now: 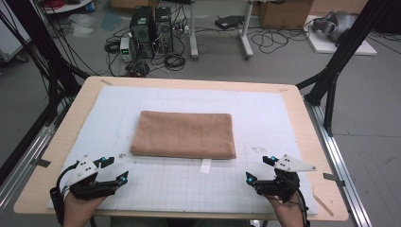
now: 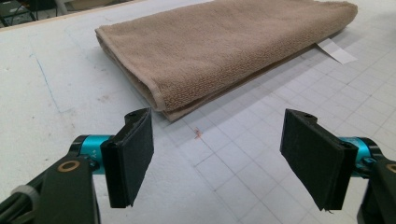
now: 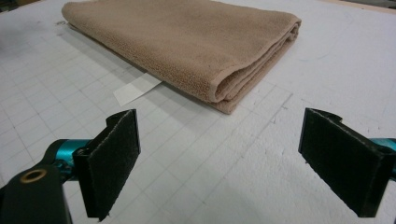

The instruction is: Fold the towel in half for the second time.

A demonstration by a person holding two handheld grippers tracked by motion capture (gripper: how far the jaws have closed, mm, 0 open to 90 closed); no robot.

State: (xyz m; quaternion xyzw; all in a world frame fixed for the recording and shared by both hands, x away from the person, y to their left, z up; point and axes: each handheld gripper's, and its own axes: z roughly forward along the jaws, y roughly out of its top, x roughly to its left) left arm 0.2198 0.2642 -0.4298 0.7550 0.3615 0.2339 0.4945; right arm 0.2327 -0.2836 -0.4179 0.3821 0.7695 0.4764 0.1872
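While flat, folded towel (image 1: pixel 184 135) untouched.

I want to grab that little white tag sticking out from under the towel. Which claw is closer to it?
The right claw, probably. The white tag pokes out from the towel at its near edge, right of its middle, so it lies nearer that open claw. The left claw, also open, sits by the towel's left corner, farther off.

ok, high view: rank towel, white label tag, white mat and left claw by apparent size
1. white mat
2. towel
3. left claw, though it sits nearer the camera, so it looks inflated
4. white label tag
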